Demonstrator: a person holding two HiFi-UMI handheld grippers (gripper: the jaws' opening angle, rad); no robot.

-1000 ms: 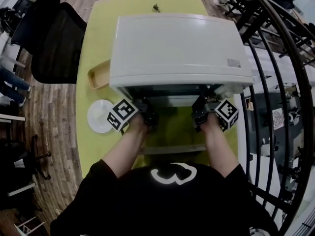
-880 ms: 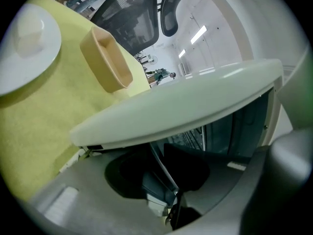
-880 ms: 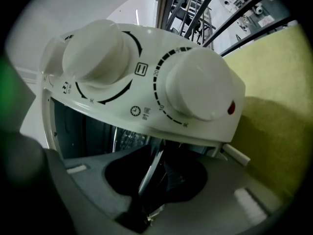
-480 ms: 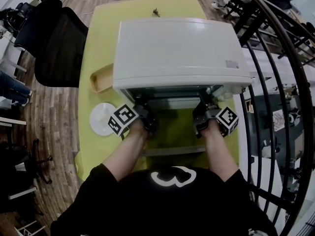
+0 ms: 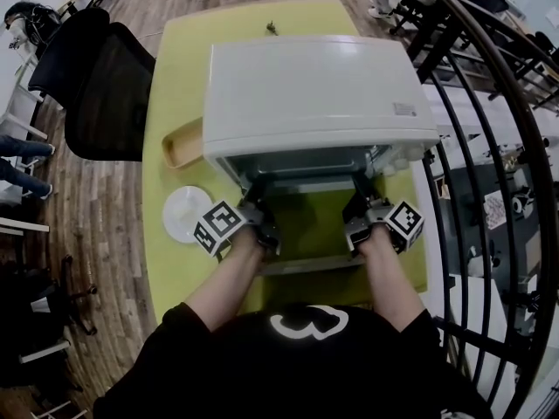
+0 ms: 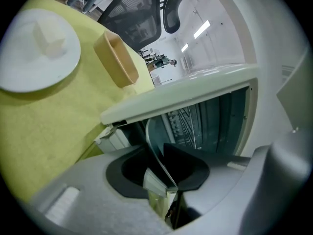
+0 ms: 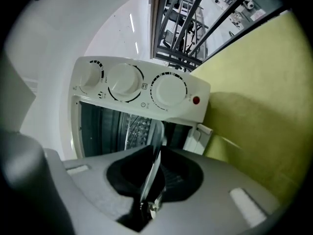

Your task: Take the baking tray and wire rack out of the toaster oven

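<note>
With left gripper [image 6: 166, 168] and right gripper [image 7: 152, 173], its jaws just closing tighter, each clamped on the thin silver metal baking tray [image 6: 156, 181], draw evenly nearward, level, from the white toaster oven [image 5: 319, 85].

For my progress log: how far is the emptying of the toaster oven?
Done: the toaster oven has its door open. In hand: the left gripper and the right gripper, whose jaws have just been closing, pinch a thin metal edge, apparently the baking tray. Remaining: drawing it out, then the wire rack inside.

White plate [image 5: 186, 214] and tan, perhaps wooden, dish [image 5: 182, 143] sit on the yellow table [image 5: 179, 77].
</note>
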